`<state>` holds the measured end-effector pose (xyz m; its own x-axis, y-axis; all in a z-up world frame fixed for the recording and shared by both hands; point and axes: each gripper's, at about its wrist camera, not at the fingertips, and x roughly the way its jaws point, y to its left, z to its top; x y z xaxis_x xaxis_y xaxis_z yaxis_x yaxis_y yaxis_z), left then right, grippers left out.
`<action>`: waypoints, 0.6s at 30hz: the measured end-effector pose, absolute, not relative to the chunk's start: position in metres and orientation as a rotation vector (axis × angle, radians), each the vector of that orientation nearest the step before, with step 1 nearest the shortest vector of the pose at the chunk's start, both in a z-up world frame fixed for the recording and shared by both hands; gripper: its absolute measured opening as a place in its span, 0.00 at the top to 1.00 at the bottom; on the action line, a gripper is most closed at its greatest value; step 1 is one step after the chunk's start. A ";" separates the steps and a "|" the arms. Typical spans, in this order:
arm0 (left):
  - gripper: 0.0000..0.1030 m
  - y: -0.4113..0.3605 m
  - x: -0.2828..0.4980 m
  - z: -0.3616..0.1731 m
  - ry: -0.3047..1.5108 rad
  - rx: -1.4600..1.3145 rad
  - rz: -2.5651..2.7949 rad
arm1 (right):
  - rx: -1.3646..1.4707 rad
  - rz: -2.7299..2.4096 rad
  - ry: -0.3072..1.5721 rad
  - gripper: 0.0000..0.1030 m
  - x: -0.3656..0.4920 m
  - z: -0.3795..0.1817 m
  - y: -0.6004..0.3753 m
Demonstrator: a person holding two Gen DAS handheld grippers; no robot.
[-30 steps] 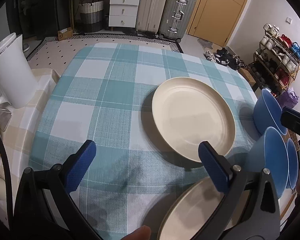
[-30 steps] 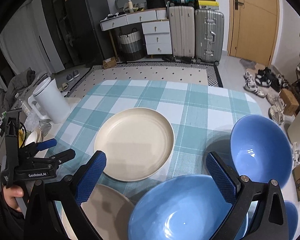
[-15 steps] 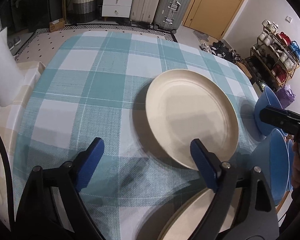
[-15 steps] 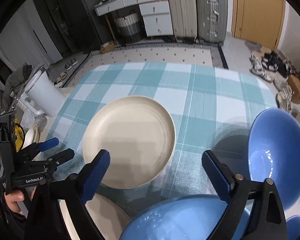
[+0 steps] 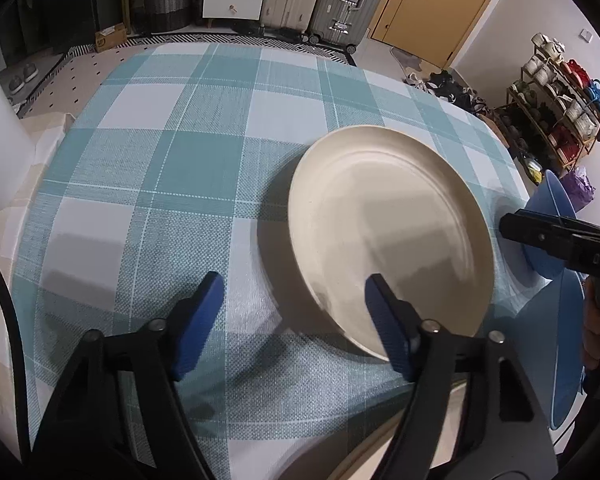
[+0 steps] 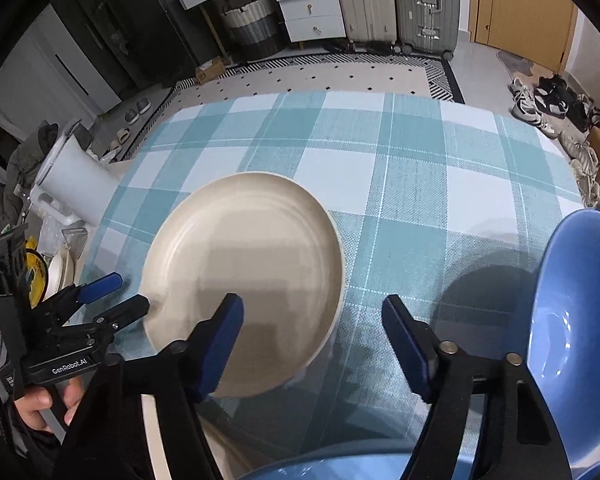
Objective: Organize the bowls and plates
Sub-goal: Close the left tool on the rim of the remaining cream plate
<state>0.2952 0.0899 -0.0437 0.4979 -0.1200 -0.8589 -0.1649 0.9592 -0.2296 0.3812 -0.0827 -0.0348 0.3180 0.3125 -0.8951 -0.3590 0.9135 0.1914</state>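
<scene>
1. Two grippers were over the round cream plate (image 5: 384, 232) at once, the left gripper (image 5: 288, 324) at its near-left rim and the right gripper (image 6: 312, 344) at its near-right rim.
2. That plate lay flat on the teal-and-white checked tablecloth (image 5: 188, 168), toward the tabletop's right edge in the left wrist view, its near rim not far from the tabletop's near edge.
3. The left gripper's jaws had just been closing, yet they stood apart: one blue pad hung over bare cloth, the other over the plate's near rim. No pad pressed on anything, so nothing was grasped.
4. Same story on the right: jaws just narrowed, one pad above the plate's near rim, the other above the cloth. The rim sat between them, unclamped.
5. A glossy blue bowl (image 6: 572, 320) stood at the tabletop's right edge, just beside the right gripper; a second blue bowl (image 6: 340, 468) showed at the near edge under it, and in the left wrist view a second cream plate (image 5: 380, 452) peeked out near that edge too.
6. My read: this was the approach to the first pick, with stacking not yet begun and all crockery on the cloth.
7. The next move likely called for one gripper to drop until its pads straddled the thin rim, then close firmly; a shallow bite could let the smooth plate tip or slide.
8. A tall white plastic jug (image 6: 80, 188) stood off the tabletop's left edge, well apart.
</scene>
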 end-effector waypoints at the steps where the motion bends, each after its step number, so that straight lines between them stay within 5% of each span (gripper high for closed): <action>1: 0.37 0.090 0.296 -0.045 1.058 -0.298 0.027 | -0.049 0.437 1.177 0.34 0.384 -0.038 -0.082; 8: 0.47 0.085 0.304 -0.057 1.086 -0.295 0.013 | -0.065 0.423 1.225 0.47 0.395 -0.052 -0.080; 18: 0.73 0.079 0.305 -0.062 1.089 -0.278 0.003 | -0.082 0.431 1.248 0.60 0.397 -0.062 -0.074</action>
<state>0.3054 0.0787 -0.0620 0.4664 -0.1339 -0.8744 -0.1380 0.9654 -0.2214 0.3973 -0.0744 -0.0619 0.2484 0.2715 -0.9298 -0.3600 0.9170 0.1716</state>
